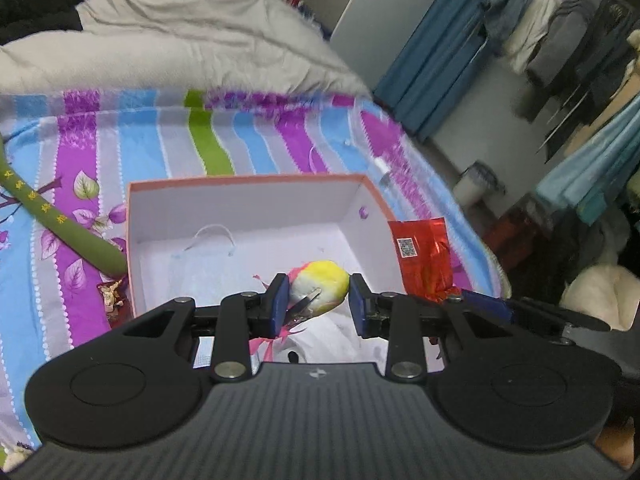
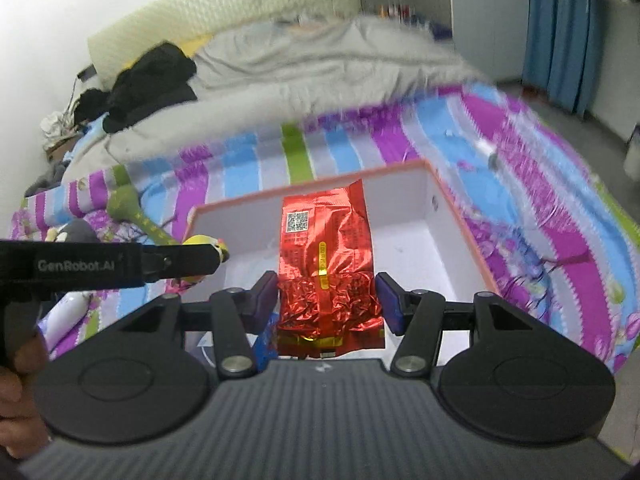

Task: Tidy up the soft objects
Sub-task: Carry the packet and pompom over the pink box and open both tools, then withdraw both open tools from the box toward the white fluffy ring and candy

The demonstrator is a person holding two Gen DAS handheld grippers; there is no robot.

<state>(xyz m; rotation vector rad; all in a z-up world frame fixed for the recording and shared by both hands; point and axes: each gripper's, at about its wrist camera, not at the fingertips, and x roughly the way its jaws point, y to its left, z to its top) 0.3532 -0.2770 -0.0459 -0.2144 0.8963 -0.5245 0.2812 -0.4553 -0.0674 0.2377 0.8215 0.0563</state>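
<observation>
1. Left tool (image 1: 318, 300): clenched on a yellow-and-white plush toy (image 1: 324, 286), held above the near part of the open white box (image 1: 248, 208).
2. Right tool (image 2: 326, 300): clenched on a crinkled red foil packet (image 2: 326, 264), held over the same box (image 2: 420, 240).
3. Green plush stick (image 1: 64, 220): lies on the striped bedsheet (image 1: 256, 136), its end touching the box's left wall.
4. Box: rests on the sheet, orange-rimmed.
5. Grey duvet (image 1: 168, 36): bunched behind.
6. A hand (image 2: 18, 384): lower left of the right wrist view.
</observation>
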